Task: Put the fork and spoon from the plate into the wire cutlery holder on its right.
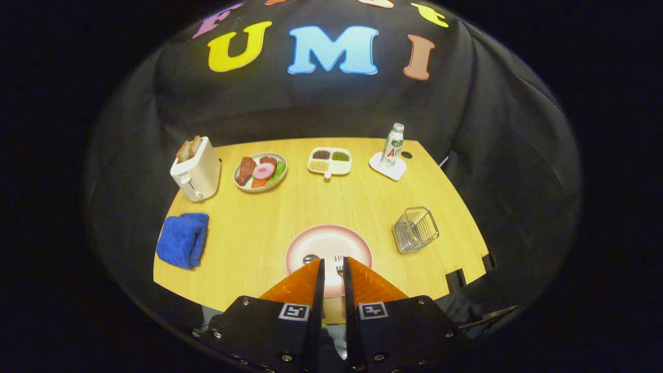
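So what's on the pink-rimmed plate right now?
A spoon bowl and fork tines lie on the plate; the nearly closed gripper above covers their handles.

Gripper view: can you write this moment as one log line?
hand-held gripper: nearly closed over plate | fork, spoon: on plate | wire holder: empty

The gripper camera rode behind the gripper [332, 264], high above the table's [362, 207] near edge, and looked forward and down across the whole tabletop toward the booth's far wall, from well back.
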Demonstrator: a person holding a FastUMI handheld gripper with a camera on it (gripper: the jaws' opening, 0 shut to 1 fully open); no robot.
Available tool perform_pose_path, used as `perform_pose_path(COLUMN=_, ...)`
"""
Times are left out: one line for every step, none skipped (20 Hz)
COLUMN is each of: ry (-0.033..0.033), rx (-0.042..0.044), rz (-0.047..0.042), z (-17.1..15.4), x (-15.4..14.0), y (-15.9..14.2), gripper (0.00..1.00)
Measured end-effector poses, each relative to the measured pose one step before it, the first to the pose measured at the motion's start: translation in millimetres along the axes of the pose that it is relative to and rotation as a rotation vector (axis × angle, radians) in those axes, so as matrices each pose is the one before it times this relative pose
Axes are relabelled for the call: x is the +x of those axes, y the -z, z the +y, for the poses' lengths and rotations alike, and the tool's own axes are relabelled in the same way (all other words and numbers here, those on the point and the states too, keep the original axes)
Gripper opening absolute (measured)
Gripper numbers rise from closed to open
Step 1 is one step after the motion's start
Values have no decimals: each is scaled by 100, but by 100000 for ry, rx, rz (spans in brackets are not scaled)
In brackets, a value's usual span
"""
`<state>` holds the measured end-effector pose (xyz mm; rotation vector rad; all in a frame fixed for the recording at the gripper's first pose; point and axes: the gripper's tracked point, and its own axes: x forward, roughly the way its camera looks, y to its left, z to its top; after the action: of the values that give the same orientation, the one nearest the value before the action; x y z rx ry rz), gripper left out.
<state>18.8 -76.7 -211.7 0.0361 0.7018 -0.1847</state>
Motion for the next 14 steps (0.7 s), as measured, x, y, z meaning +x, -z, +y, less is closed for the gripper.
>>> perform_pose_path(ry=1243, rx=-666, rz=4054, z=-305, x=473, y=817, gripper=20)
perform_pose_path(ry=941, rx=-915, rz=3917, z=-203, x=700, y=900, gripper=20)
perform_pose_path(ry=804, rx=-1011, rz=3838, z=-165, x=607, y=612, gripper=20)
perform_pose_path(ry=528, rx=-1036, rz=3953, z=47, x=801, y=732, gripper=20)
perform_pose_path(ry=1172, rx=-1410, rz=4035, z=-152, x=721, y=559, gripper=20)
perform_pose_path(ry=1807, rx=-1944, rz=3889, z=-311, x=709, y=738, gripper=20)
perform_pose_path(ry=1249, rx=-1782, rz=3736, z=-139, x=707, y=596, gripper=20)
perform_pose_path(ry=-41, rx=-802, rz=3060, z=258, x=851, y=504, gripper=20)
perform_pose_path(ry=-1055, rx=-357, rz=3313, z=295, x=737, y=429, gripper=20)
perform_pose_path(ry=-399, rx=3, rz=3233, z=150, x=789, y=626, gripper=20)
perform_pose_path(ry=53, rx=-356, rz=3400, z=-8, x=612, y=501, gripper=20)
perform_pose_path(ry=498, rx=-628, rz=3308, z=-115, x=845, y=523, gripper=20)
perform_pose_path(ry=339, rx=-672, rz=2810, z=-46, x=537, y=400, gripper=20)
perform_pose_path(ry=39, rx=-462, rz=2259, z=42, x=483, y=478, gripper=20)
